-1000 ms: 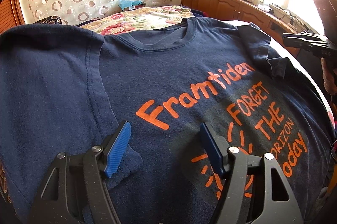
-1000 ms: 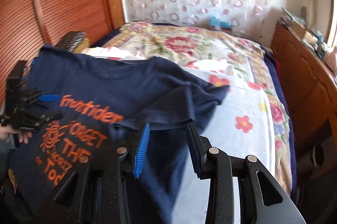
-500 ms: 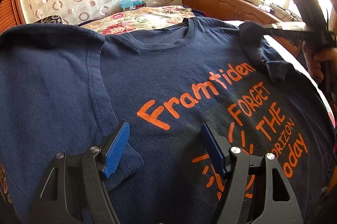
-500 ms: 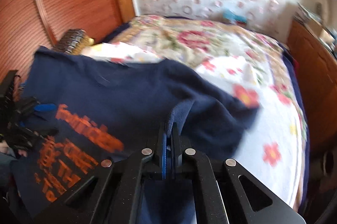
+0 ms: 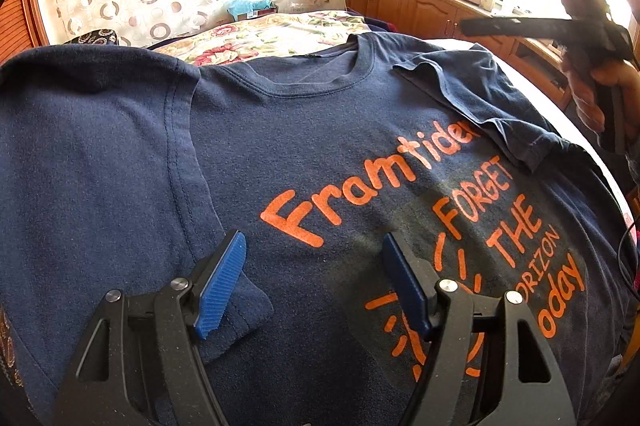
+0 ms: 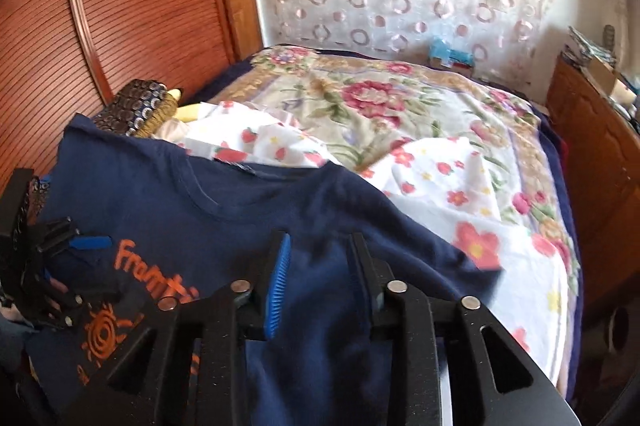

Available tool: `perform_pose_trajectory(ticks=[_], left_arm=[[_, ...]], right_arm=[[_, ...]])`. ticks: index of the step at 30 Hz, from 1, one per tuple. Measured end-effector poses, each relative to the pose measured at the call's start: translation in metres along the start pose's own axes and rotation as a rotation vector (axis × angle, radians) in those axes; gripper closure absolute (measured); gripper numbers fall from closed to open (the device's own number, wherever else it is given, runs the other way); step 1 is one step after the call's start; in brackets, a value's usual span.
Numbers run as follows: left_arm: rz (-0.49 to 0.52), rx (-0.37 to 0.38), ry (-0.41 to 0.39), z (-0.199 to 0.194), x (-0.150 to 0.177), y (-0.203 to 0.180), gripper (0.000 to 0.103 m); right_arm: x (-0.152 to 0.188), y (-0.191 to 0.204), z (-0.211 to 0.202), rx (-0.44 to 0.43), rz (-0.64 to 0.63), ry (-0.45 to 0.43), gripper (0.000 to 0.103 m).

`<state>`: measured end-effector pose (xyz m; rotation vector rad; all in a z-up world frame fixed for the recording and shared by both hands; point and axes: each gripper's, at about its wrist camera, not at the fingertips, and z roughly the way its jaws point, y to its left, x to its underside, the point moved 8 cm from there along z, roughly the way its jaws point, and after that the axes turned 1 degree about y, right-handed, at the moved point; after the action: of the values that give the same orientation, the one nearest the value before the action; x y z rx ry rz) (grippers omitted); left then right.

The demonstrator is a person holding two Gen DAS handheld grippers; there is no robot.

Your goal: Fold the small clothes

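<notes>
On the bed [image 6: 440, 98], a navy T-shirt [image 5: 320, 154] is spread face up, its right sleeve [image 5: 492, 106] already folded inward over the chest. The left gripper [image 5: 314, 286] is held above the print with fingers wide apart, nothing between them. The right gripper [image 6: 320, 282] has just been opening; its fingers stand apart above the fabric, which is not held. A risk is judged here: the folded sleeve (lying loose) could be dragged open if the cloth is caught by a finger.
</notes>
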<state>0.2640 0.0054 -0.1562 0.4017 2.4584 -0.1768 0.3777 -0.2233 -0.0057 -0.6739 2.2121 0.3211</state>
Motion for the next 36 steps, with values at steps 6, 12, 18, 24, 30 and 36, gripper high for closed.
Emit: perform_pose_trajectory(ticks=[6,12,18,24,30,36], left_arm=[[0.000,-0.001,0.000,0.000,0.000,0.000,0.031],[0.000,-0.003,0.001,0.000,-0.001,0.000,0.031],[-0.055,-0.014,-0.046,-0.017,-0.004,0.009,0.031],[-0.114,-0.027,-0.164,-0.075,-0.027,0.033,0.031],[-0.141,-0.138,-0.224,-0.112,-0.045,0.082,0.031],[-0.202,-0.204,-0.197,-0.108,-0.046,0.132,0.031]], right_arm=[[0.029,-0.008,-0.029,0.091,0.018,0.053,0.071],[0.046,-0.003,-0.048,0.127,0.005,0.065,0.063],[0.043,-0.021,-0.028,0.149,0.062,0.076,0.055],[0.034,-0.033,-0.002,0.126,0.136,0.103,0.055],[0.020,-0.042,0.018,0.096,0.159,0.102,0.055],[0.017,-0.046,0.031,0.109,0.141,0.084,0.055]])
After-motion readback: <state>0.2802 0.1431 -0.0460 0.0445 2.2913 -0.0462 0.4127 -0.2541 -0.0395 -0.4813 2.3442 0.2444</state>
